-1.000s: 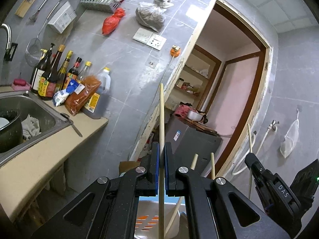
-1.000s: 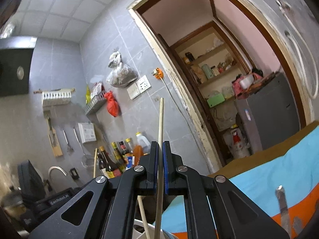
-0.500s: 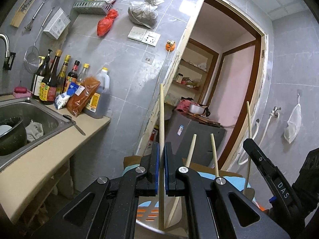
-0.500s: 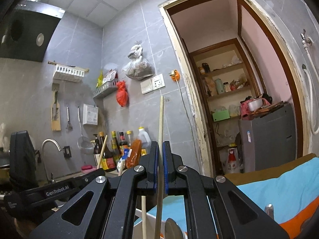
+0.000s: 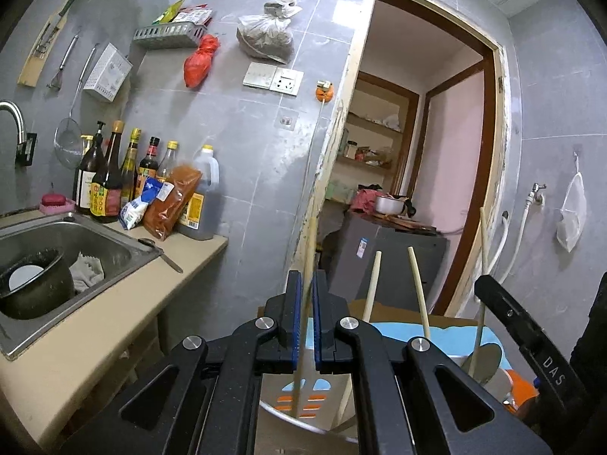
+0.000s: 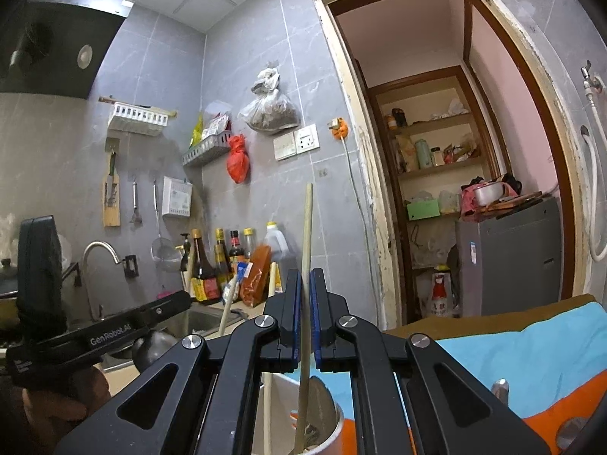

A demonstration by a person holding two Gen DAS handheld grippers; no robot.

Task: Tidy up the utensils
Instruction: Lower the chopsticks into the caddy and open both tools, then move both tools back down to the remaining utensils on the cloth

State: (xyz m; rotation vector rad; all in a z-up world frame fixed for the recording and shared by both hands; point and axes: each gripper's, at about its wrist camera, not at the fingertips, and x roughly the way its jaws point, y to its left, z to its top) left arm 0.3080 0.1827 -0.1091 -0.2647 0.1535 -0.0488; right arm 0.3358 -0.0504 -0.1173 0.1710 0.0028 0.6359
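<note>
My left gripper (image 5: pixel 304 288) has its jaws slightly parted around an upright wooden chopstick (image 5: pixel 309 250), whose lower end reaches into a white slotted holder (image 5: pixel 299 398) below. Two more chopsticks (image 5: pixel 415 292) lean in that holder. My right gripper (image 6: pixel 305 284) is shut on another upright chopstick (image 6: pixel 306 235), whose lower end stands in a metal cup (image 6: pixel 330 432). The right gripper also shows at the right in the left wrist view (image 5: pixel 489 288), with its chopstick (image 5: pixel 482 242).
A counter (image 5: pixel 95 337) with a steel sink (image 5: pixel 57 250), a black pot (image 5: pixel 34 288) and several sauce bottles (image 5: pixel 110 178) lies to the left. A blue and orange cloth (image 6: pixel 531 360) covers the surface under the holders. A doorway (image 5: pixel 417 151) opens behind.
Both grippers have tilted downward, bringing the holders more into view. The left jaws have parted a little around their chopstick. The right gripper still clamps its chopstick.
</note>
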